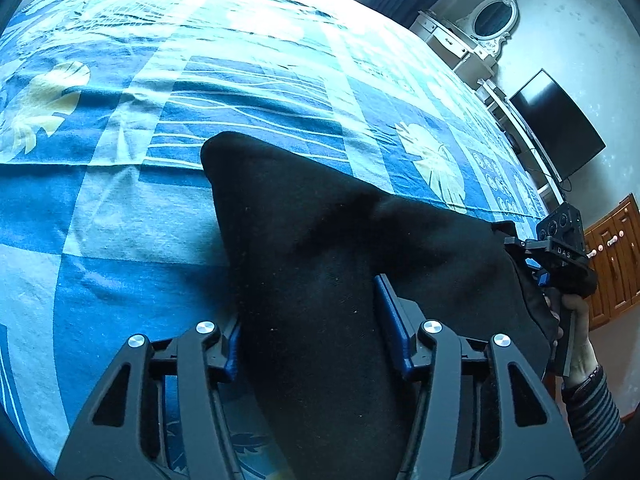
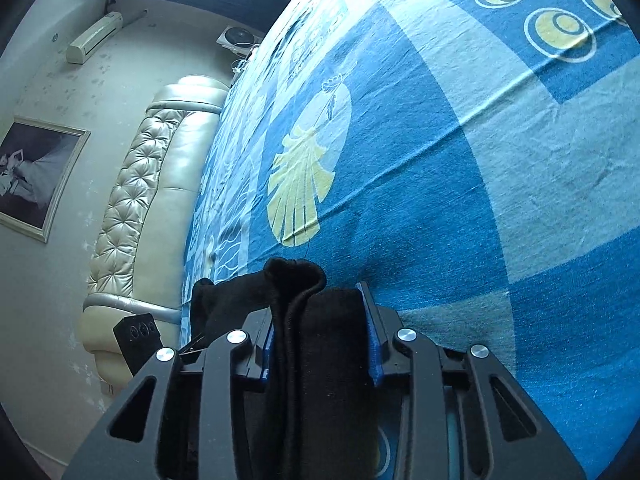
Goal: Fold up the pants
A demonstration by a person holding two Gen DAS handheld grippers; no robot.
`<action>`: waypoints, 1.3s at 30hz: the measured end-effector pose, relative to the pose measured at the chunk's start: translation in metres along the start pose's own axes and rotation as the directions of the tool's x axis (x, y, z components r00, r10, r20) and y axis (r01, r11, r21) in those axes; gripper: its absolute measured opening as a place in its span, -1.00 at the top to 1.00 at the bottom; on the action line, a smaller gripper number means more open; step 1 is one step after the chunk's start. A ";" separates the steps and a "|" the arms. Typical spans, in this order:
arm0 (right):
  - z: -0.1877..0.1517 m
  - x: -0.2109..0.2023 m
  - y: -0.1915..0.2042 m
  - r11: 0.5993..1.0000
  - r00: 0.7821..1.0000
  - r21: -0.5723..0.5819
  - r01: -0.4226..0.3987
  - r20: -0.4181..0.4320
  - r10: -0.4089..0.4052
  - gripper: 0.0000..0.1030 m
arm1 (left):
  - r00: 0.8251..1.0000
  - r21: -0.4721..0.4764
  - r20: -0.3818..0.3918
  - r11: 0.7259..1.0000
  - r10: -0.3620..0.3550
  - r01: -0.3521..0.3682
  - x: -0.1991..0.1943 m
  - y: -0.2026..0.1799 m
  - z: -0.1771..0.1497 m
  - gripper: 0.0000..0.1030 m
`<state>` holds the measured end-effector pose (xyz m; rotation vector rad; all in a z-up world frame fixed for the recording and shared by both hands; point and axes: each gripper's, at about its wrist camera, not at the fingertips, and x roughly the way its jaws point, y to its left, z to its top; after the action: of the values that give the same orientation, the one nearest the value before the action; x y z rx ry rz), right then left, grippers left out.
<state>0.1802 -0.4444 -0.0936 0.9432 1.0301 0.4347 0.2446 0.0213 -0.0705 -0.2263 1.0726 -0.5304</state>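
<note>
Black pants (image 1: 320,264) pinched tight in left tool (image 1: 316,340) and right tool (image 2: 320,344), lifted above the bed (image 1: 160,220).

The bed (image 1: 120,220) is the landmark. The pants (image 1: 320,280) hang over the bed, one part between the fingers of the left gripper (image 1: 316,344), another between those of the right gripper (image 2: 320,344). Beyond the bed's far right corner stand a dresser with a mirror (image 1: 490,20) and a television (image 1: 558,124). The headboard (image 2: 140,208) runs along the bed's left edge in the right wrist view, a picture (image 2: 36,176) on the wall beside it.
</note>
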 end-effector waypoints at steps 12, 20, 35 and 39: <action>-0.022 -0.013 0.020 0.996 0.998 -0.068 -0.051 0.029 0.053 -0.42 | 0.999 -0.035 0.022 0.999 0.041 -0.041 -0.019 0.002 -0.015 -0.78; -0.053 -0.024 0.021 0.996 0.998 -0.075 -0.053 0.016 0.055 -0.47 | 0.999 -0.081 0.017 0.996 0.031 -0.030 -0.035 -0.005 -0.043 -0.78; -0.112 -0.053 0.017 0.998 0.998 -0.024 -0.055 -0.005 0.055 -0.47 | 0.989 -0.109 0.025 0.984 0.145 -0.141 -0.073 -0.032 -0.104 -0.78; -0.132 -0.063 0.019 0.999 1.000 -0.046 0.011 0.009 -0.011 -0.47 | 0.970 -0.124 0.060 0.966 0.236 -0.227 -0.090 -0.047 -0.122 -0.78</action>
<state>0.0366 -0.4180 -0.0687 0.8972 1.0127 0.4432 0.0901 0.0373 -0.0379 -0.2179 1.0422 -0.2473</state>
